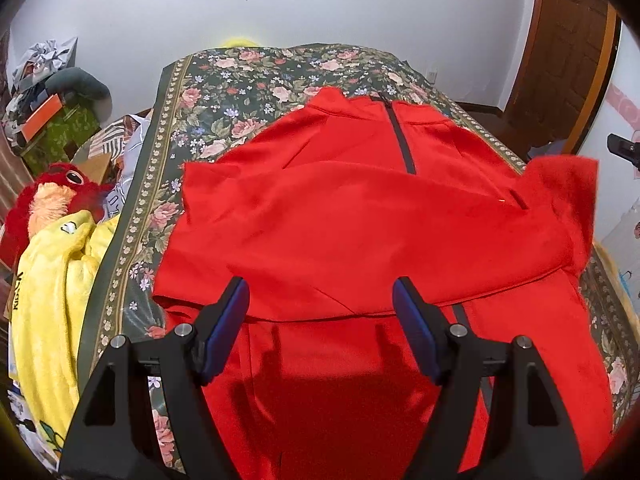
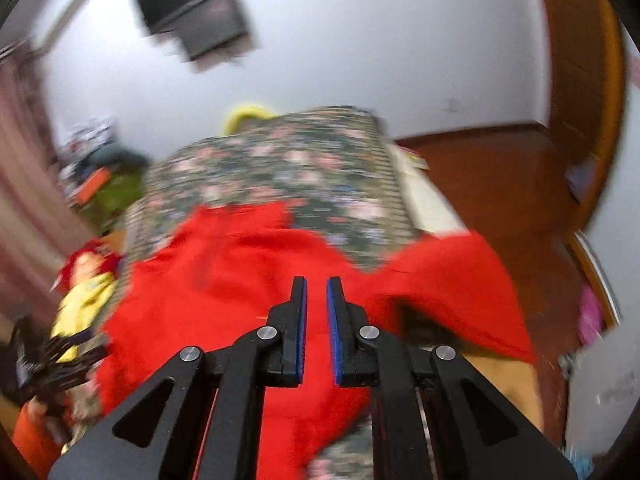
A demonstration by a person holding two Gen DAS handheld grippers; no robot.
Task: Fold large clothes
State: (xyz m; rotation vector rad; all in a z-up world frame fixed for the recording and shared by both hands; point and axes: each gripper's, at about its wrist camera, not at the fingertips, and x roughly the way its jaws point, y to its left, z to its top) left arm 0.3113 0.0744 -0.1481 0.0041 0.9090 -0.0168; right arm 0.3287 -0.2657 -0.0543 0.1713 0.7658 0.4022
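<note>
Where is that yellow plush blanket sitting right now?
In the left wrist view the yellow plush blanket lies heaped at the far left, off the edge of the floral bedspread, just below the red stuffed toy and left of the red jacket.

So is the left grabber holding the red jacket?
No, the left gripper is wide open above the red jacket, with nothing between its fingers.

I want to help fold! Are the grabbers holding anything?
No. The left gripper is wide open above the red jacket; the right gripper holds nothing.
</note>
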